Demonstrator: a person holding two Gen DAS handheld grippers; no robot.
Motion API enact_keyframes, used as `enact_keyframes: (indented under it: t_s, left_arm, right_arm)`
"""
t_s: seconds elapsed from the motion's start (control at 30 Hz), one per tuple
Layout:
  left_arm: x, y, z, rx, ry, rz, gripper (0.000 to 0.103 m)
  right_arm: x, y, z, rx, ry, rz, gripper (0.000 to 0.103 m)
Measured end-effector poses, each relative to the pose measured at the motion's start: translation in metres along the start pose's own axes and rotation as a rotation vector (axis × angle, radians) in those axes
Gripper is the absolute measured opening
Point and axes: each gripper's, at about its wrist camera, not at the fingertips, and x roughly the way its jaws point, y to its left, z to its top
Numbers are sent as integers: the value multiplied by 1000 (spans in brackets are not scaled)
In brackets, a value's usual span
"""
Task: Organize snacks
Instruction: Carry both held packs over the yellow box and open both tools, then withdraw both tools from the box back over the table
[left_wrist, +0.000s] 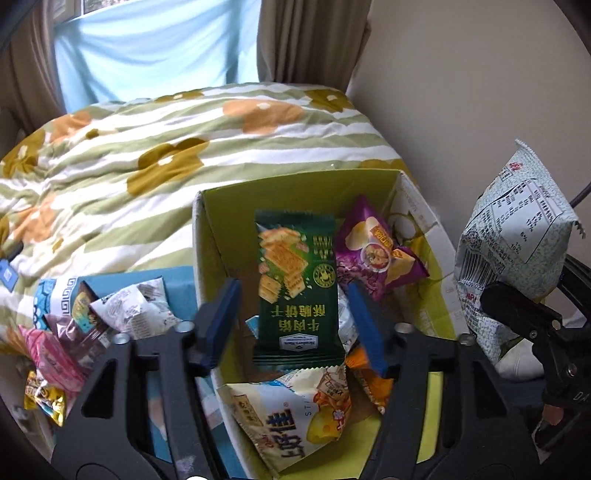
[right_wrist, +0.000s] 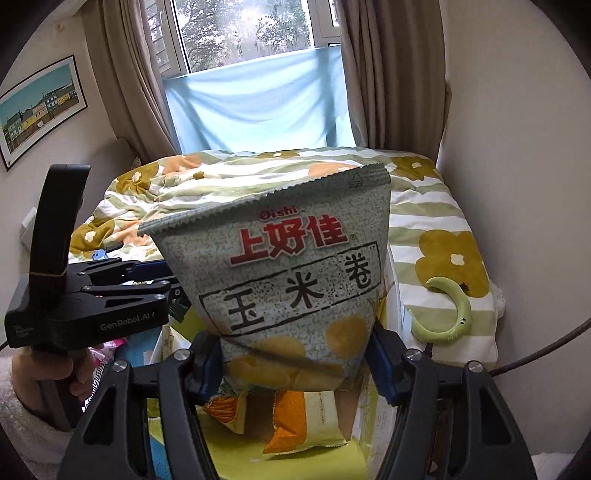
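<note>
My left gripper (left_wrist: 293, 321) hangs open over a cardboard box (left_wrist: 207, 229) with a yellow-green inside. A dark green cracker packet (left_wrist: 295, 288) lies between its blue pads without touching either. A purple chip bag (left_wrist: 373, 251), a white and yellow bag (left_wrist: 295, 417) and an orange bag (left_wrist: 369, 380) also sit in the box. My right gripper (right_wrist: 295, 354) is shut on the lower part of a pale speckled corn-roll bag (right_wrist: 295, 266), held upright above the box. In the left wrist view that bag (left_wrist: 517, 236) hangs at the box's right side.
A pile of small snack packets (left_wrist: 74, 321) lies on a blue surface left of the box. Behind is a bed with a floral quilt (left_wrist: 184, 147), a green crescent toy (right_wrist: 450, 310) on it. A wall (left_wrist: 461, 92) stands close on the right. A hand (right_wrist: 55, 376) holds the left gripper.
</note>
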Motion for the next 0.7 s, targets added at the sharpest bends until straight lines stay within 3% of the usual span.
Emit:
enact_keyframes:
  t_s: [0.03,0.13,0.4,0.7]
  left_arm:
    - [1,0,-2,-10,-8,20,100]
    - [-7,5,-10,-50,-26,-17,100]
    - [-42,18,-41,-41,-26,52,100]
    - [-64,49,-47,-101,-37,97,100]
  right_arm:
    - [4,-3,2,-3,8,11,61]
    - [16,-11,6,-3,26,42,61]
    - [27,-12,9,28,46,67,61]
    - [58,13,46,-4,32,83,62]
